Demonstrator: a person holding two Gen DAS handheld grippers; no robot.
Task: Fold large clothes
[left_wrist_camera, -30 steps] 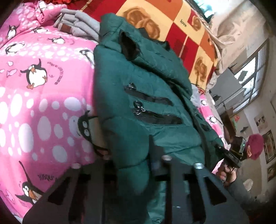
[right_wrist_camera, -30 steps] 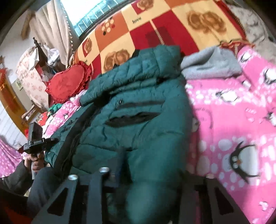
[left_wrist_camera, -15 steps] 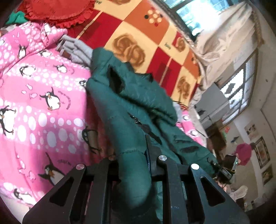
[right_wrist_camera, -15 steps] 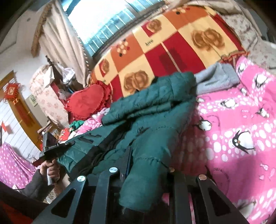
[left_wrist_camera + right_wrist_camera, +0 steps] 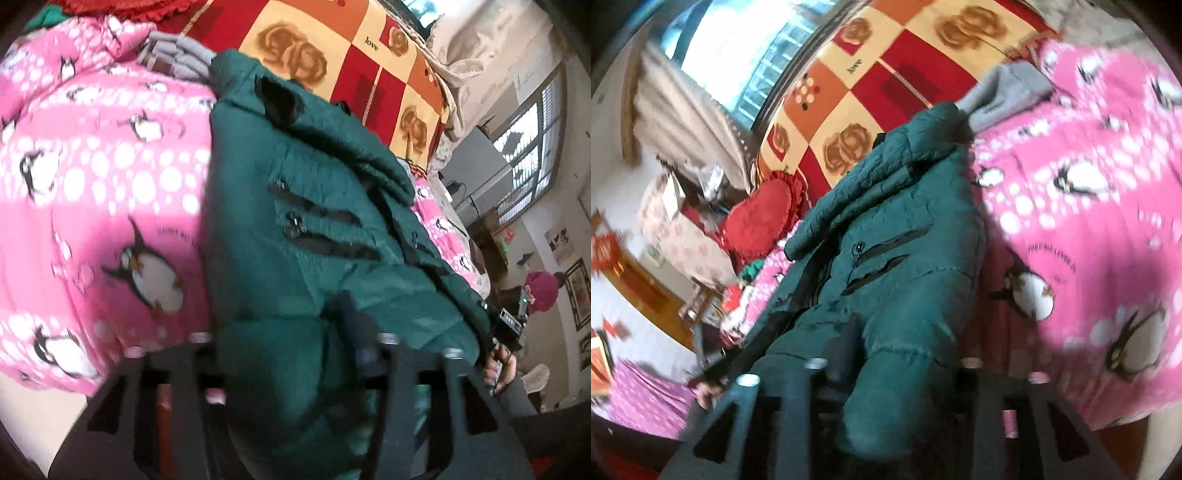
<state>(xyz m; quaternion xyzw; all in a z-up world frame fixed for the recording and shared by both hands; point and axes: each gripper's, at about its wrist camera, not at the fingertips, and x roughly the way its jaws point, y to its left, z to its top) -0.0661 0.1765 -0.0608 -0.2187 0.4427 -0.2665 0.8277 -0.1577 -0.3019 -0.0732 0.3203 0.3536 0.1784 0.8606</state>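
Observation:
A dark green padded jacket [image 5: 332, 192] lies on the bed, hood toward the checked quilt, two zip pockets up. In the left wrist view my left gripper [image 5: 284, 332] has its jaws opening, and a puffy fold of the jacket still sits loosely between them. The right wrist view shows the same jacket [image 5: 897, 229]. There my right gripper [image 5: 901, 354] is also opening its jaws around a sleeve end that hangs between them. A hand [image 5: 498, 369] holding the right gripper shows at the jacket's far side.
A pink penguin blanket [image 5: 92, 184] [image 5: 1089, 221] covers the bed. A grey garment [image 5: 177, 55] [image 5: 1004, 88] lies by the hood. Behind it is a red and yellow checked quilt [image 5: 332, 48], and a red heart cushion [image 5: 761, 218] lies at the left. Furniture and windows surround the bed.
Both pairs of jaws, tightly shut on jacket fabric before, have spread apart. Both grippers have shifted over the jacket, and the right wrist view has rolled to a tilt.

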